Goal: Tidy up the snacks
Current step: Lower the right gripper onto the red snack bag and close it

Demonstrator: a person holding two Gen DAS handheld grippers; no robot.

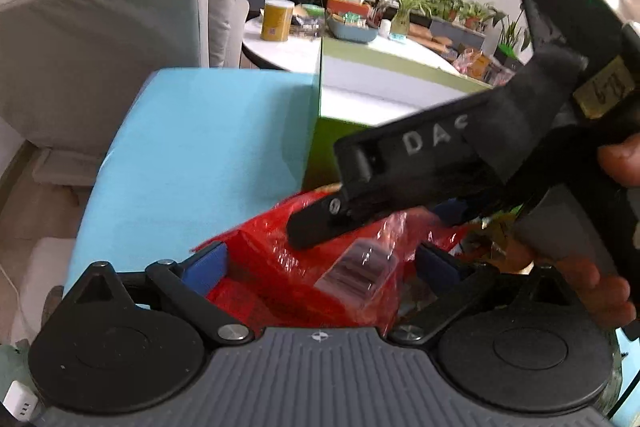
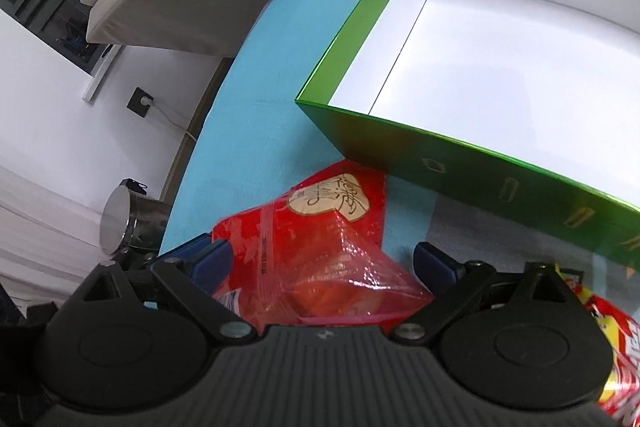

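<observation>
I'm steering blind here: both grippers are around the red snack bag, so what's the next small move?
Probably close the right gripper on the red snack bag and lift it toward the green box. Its fingers sit open on either side of the bag, the box interior looks empty, and the left gripper also straddles the bag unclosed.

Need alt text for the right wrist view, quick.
The right gripper, open, straddles a red snack bag lying on the blue table cover. Beyond it sits an open green box, white inside and empty.
</observation>
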